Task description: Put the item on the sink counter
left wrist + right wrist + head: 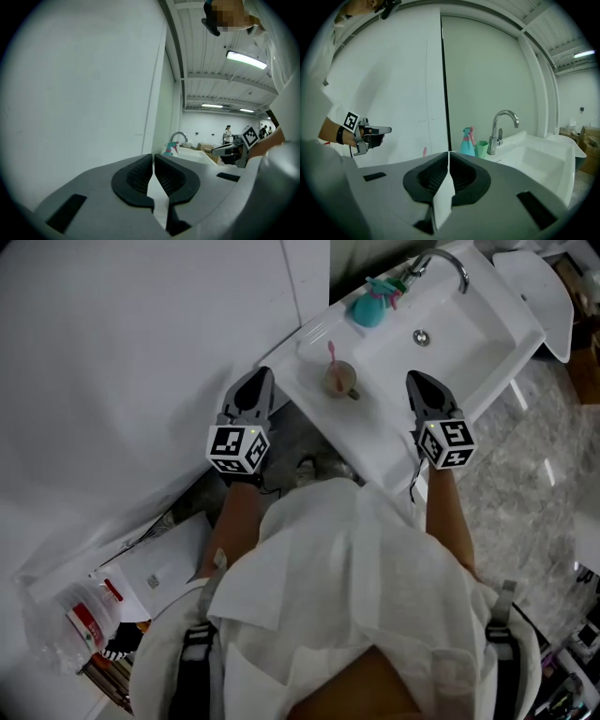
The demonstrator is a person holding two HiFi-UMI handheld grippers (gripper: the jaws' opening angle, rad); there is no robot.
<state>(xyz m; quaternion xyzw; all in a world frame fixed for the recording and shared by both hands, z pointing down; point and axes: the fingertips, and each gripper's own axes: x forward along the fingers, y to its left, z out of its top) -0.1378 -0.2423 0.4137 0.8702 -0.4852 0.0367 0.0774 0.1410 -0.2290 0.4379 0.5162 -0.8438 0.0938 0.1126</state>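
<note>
Small tan mug (341,381) with a pink toothbrush (331,352) standing in it sits on the glossy white sink counter (311,341), left of the basin. We see it between the left gripper (260,379) and right gripper (417,382), touching neither. Both have ribbed black jaws clenched together, nothing held. A teal spray bottle (366,307) stands by the curved chrome faucet (452,263).

Washroom mock-up in an industrial hall: white sink (473,320), strip-lit ribbed ceiling (215,91).
</note>
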